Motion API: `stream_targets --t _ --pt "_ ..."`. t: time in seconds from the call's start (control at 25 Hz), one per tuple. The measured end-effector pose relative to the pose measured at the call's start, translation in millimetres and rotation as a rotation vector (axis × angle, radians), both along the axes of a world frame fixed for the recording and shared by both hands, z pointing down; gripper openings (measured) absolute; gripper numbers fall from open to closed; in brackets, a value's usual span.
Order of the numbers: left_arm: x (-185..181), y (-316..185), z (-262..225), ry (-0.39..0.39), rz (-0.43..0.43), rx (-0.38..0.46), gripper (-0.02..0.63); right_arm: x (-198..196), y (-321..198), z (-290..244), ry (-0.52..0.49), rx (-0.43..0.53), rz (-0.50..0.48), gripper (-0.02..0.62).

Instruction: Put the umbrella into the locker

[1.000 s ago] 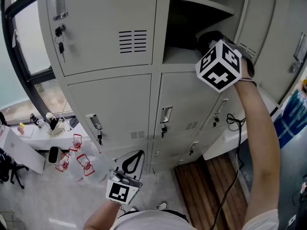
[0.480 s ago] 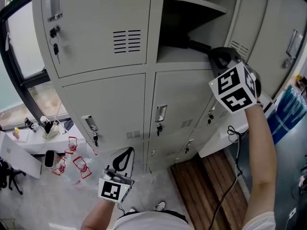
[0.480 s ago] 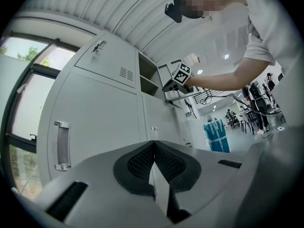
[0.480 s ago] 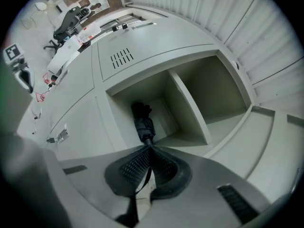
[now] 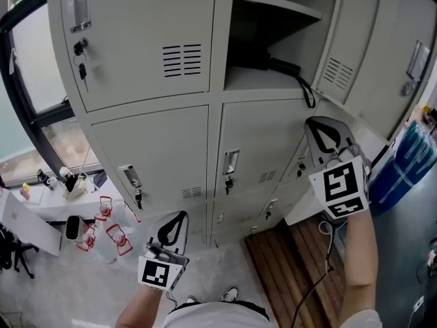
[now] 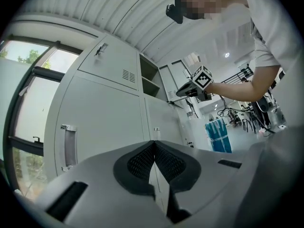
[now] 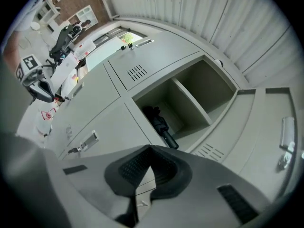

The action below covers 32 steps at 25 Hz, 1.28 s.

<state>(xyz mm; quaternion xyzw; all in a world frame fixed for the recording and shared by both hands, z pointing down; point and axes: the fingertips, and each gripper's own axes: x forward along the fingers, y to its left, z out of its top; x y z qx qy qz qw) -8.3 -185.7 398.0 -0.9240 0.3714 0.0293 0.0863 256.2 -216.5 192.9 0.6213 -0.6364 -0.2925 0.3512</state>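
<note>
The black folded umbrella (image 5: 275,64) lies on the floor of the open upper locker compartment (image 5: 287,29), with its handle toward the opening and its strap (image 5: 308,93) hanging over the edge. In the right gripper view the umbrella (image 7: 160,123) is ahead and apart from the jaws. My right gripper (image 5: 321,125) is below and to the right of the opening, shut and holding nothing. Low in front of the lower doors, my left gripper (image 5: 177,217) is shut and holding nothing too. The left gripper view has its own shut jaws (image 6: 154,145) and the right gripper (image 6: 186,91) far off.
The compartment's door (image 5: 358,57) stands swung open to the right. Closed locker doors with keys (image 5: 83,67) fill the left and lower rows. A white desk (image 5: 41,207) with small items stands at lower left, a blue bin (image 5: 403,166) at right, and a black cable (image 5: 326,251) hangs over wooden flooring.
My right gripper has drawn back out of the open compartment and dropped down to the right. The umbrella, hidden behind it before, now lies uncovered in the locker. The left gripper has barely shifted.
</note>
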Motion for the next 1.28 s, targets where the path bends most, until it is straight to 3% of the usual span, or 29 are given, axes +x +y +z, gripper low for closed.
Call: stream_targets --t 0.48,0.72,0.96,1.28 --pt "-17 1 -6 0.005 -0.042 0.009 0.021 9 71 74 -0.229 0.068 -0.009 0.017" --pt "-20 4 -11 0.037 -0.065 0.001 0.021 16 124 99 -0.439 0.160 0.036 0.017" --pt "-32 8 -14 0.065 -0.094 -0.005 0.021 42 178 149 -0.710 0.216 0.159 0.017" --pt "-43 9 -14 0.075 -0.121 -0.027 0.021 45 177 176 -0.739 0.184 0.182 0.017"
